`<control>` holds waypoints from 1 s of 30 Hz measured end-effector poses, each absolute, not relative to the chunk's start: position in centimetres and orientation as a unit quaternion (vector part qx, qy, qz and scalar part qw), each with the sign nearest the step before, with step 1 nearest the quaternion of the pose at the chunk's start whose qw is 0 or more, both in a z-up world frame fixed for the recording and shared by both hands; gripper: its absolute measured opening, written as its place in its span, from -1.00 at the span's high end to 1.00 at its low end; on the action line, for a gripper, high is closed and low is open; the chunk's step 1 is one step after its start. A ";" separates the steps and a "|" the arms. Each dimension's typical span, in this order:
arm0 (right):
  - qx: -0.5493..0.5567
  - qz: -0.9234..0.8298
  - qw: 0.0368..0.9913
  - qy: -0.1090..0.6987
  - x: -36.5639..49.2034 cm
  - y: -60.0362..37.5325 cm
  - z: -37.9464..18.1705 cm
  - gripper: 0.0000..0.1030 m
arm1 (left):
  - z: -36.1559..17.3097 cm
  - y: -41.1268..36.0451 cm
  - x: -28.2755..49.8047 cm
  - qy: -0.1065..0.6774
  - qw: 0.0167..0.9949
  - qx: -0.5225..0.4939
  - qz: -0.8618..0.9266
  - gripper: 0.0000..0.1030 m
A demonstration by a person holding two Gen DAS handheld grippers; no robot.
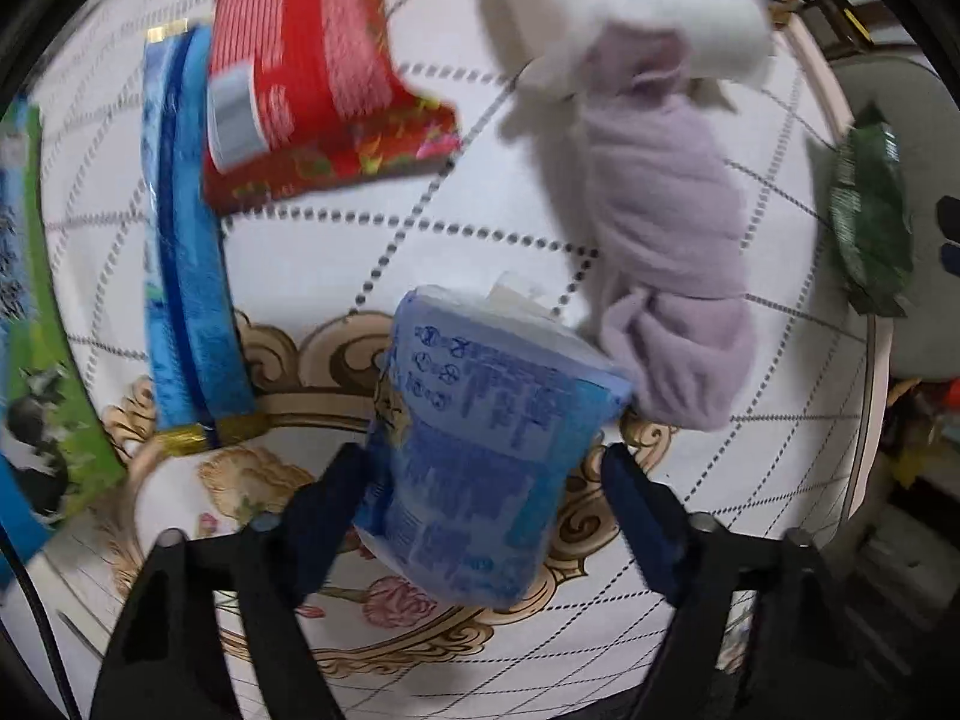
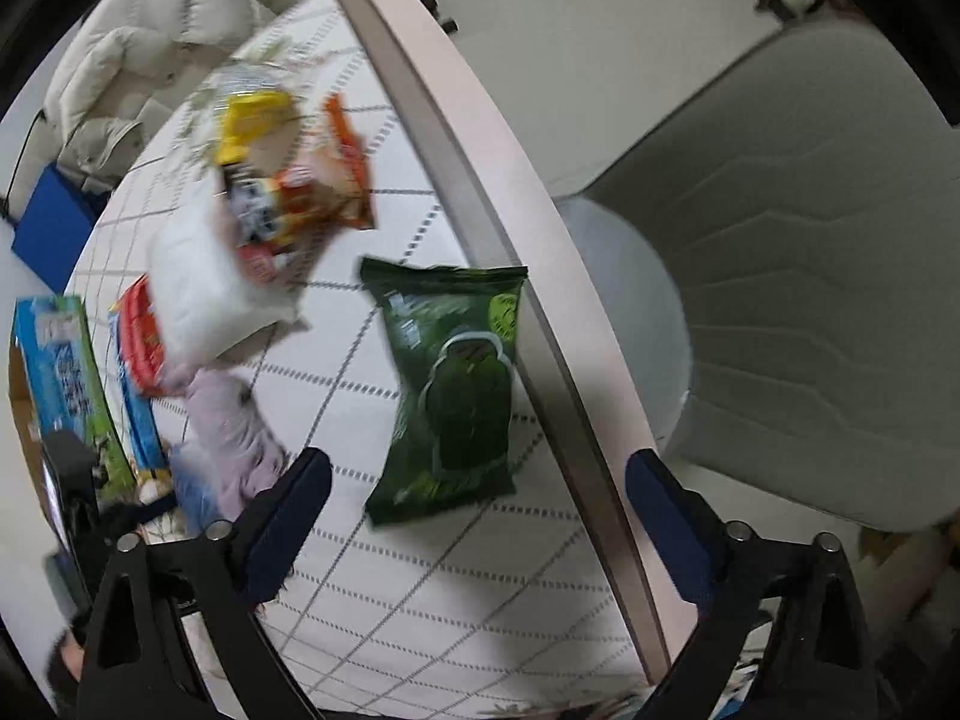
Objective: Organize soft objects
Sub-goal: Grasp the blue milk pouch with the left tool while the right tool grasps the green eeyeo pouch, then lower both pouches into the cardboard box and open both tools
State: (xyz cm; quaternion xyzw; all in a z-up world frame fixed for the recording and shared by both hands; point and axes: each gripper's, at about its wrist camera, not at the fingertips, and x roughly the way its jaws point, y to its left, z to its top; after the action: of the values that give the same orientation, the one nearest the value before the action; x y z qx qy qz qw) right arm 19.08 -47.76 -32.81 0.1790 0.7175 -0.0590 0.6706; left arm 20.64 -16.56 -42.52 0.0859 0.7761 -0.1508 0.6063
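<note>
Tissue pack (image 1: 474,450) between spread left tongs (image 1: 486,480)

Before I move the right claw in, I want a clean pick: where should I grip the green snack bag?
Probably take the green snack bag across its narrower width at the near bottom seam, coming straight forward with the right claw open. It lies flat, lengthwise away from the claw, apart from the white pillow and beside the table edge.

Your left gripper (image 1: 483,480) has dark navy fingers (image 1: 639,516) on black triangular brackets, with round silver screws at the lower frame. Your right gripper (image 2: 477,516) matches: navy pads (image 2: 288,516), black brackets with triangular cut-outs, silver screw heads.
</note>
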 end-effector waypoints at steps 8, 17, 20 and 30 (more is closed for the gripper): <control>0.203 -0.034 0.622 0.755 21.0 -46.6 -39.8 0.01 | -40.9 -14.3 19.6 0.764 0.628 0.063 -0.134 0.10; 0.144 -0.028 0.667 0.730 18.7 -37.8 -33.8 0.31 | -31.8 -8.1 17.8 0.721 0.683 -0.010 -0.116 0.33; 0.125 0.018 0.693 0.710 17.6 -31.3 -28.8 0.31 | -26.3 -3.4 17.1 0.695 0.708 -0.054 -0.112 0.33; 0.091 0.178 0.731 0.652 22.0 -4.5 -17.5 0.31 | -18.7 17.2 19.5 0.644 0.755 -0.118 -0.023 0.33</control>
State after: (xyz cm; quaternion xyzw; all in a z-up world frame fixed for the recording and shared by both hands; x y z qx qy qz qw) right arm 22.02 -4.54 -17.53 0.0906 0.6525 0.1782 0.7310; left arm 19.48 17.16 -18.69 -0.1183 0.6443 -0.0235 0.7552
